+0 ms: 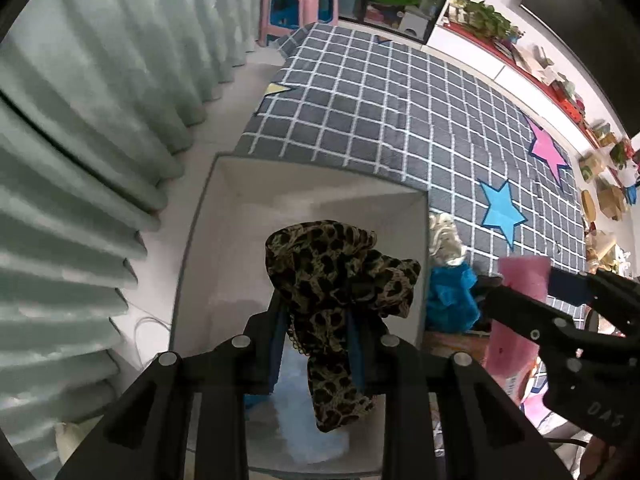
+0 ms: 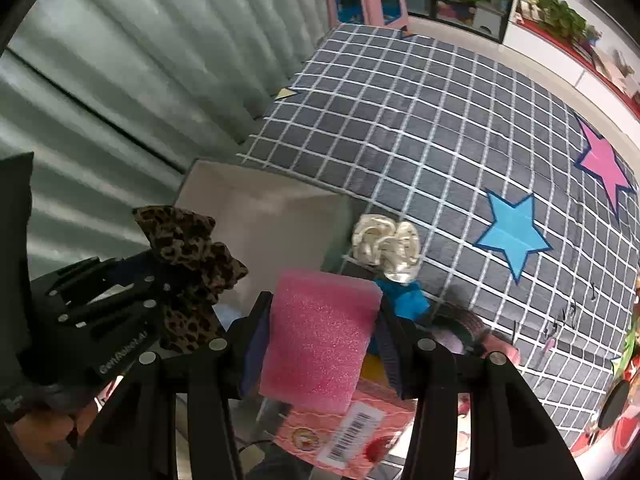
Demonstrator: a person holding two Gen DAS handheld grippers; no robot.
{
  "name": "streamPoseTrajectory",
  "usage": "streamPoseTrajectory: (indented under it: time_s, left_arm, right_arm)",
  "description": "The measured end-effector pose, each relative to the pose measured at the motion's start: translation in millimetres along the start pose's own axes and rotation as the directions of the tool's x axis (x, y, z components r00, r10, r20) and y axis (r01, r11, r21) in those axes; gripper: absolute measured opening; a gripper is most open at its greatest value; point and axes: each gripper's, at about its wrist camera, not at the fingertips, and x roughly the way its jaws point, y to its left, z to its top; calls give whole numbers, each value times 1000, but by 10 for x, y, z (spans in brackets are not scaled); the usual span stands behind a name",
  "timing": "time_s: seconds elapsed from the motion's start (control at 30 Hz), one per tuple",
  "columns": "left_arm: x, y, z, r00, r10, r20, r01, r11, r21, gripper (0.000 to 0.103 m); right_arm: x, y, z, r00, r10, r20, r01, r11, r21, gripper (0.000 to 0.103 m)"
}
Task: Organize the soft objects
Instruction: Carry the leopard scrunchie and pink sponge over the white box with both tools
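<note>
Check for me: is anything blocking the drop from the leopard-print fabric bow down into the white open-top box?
Nothing visible does. The leopard-print fabric bow, clamped in the left gripper, hangs over the white open-top box. Below it lies only something pale blue in the box, leaving bare floor around it.

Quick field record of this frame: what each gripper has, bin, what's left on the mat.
left gripper: shut on leopard-print bow, above the bin
right gripper: shut on pink foam block
bin: white, open top, at the mat's edge; something pale blue inside
mat: grey grid with star patches
loose on mat: cream satin scrunchie, blue fabric piece, both beside the bin
</note>
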Motion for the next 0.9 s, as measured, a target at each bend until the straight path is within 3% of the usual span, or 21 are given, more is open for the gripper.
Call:
streamPoseTrajectory:
  time_s: [0.5, 0.9]
  left_arm:
    - [131, 341, -284, 999, 39, -27, -40, 998, -46, 29]
    - [222, 475, -363, 998, 54, -42, -56, 997, -55, 29]
  right_arm:
    - [226, 460, -41, 998, 24, -54, -28, 997, -70, 51]
    - [350, 548, -53, 996, 25, -83, -31, 997, -70, 51]
